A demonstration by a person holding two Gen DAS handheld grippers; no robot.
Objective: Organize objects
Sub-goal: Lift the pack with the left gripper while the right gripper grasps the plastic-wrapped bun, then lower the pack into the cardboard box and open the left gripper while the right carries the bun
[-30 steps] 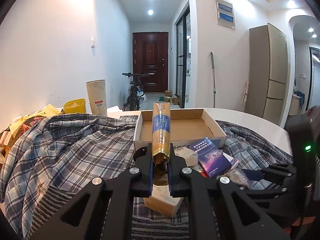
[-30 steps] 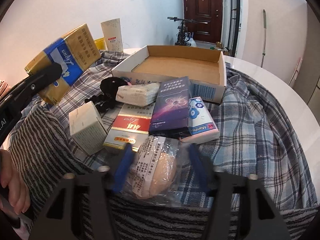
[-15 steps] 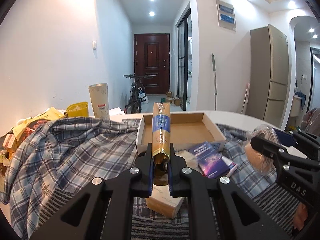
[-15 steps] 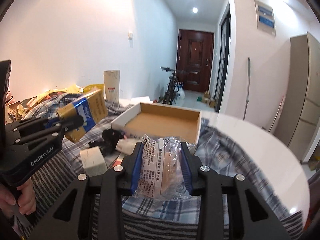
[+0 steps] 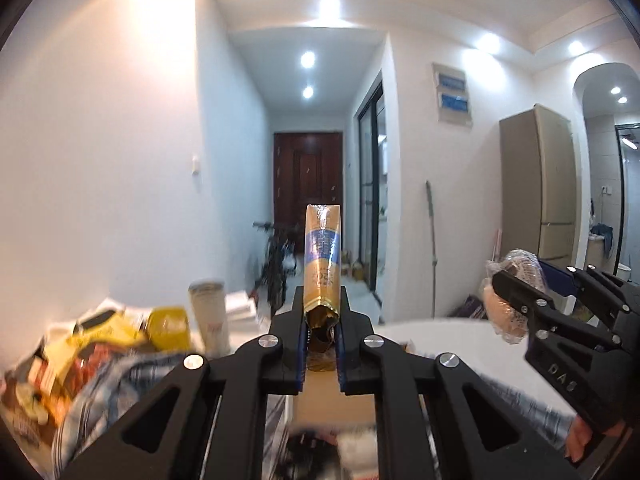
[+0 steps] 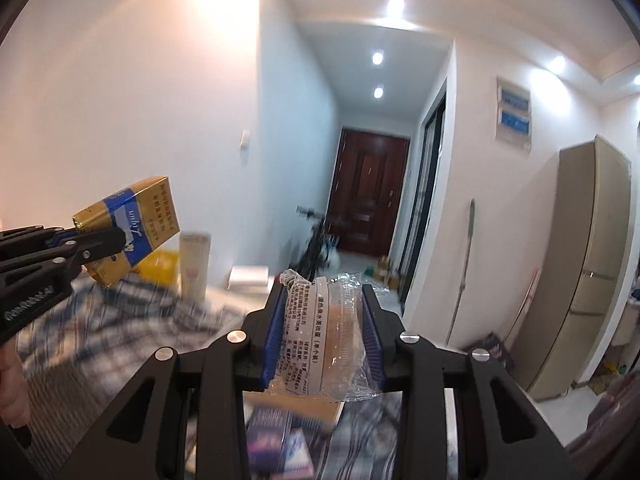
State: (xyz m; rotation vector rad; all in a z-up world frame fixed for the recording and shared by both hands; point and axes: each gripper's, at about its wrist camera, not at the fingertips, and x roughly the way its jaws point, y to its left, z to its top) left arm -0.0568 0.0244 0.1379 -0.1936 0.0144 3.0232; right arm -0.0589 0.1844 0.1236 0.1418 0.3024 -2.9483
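Gold pack with a blue band sits clamped in the left gripper, jaws pinched tight on its crumpled lower end. It stands raised off the table, pointing toward 12 o'clock at the brown door. In the right wrist view the same pack shows at 9 o'clock, held tilted by the left gripper above the plaid cloth.

Wrapped sponge, peach-coloured inside clear plastic with a printed white label, is held in the right gripper. Both blue pads press its sides, jaws set narrow. The wrapper is sealed; contents beyond the sponge cannot be told. In the left wrist view the sponge and right gripper appear at 3 o'clock, level with the pack.

Cardboard tray lies directly below the left gripper, at 6 o'clock; only a bare brown strip of its floor shows, and what else it holds cannot be told. A purple box lies blurred at 6 o'clock under the right gripper, apparently outside the tray.

A yellow tub and pale cylinder stand at 8 o'clock by the wall; their contents are hidden. The white table edge shows at 4 o'clock. A hand shows at the left edge.
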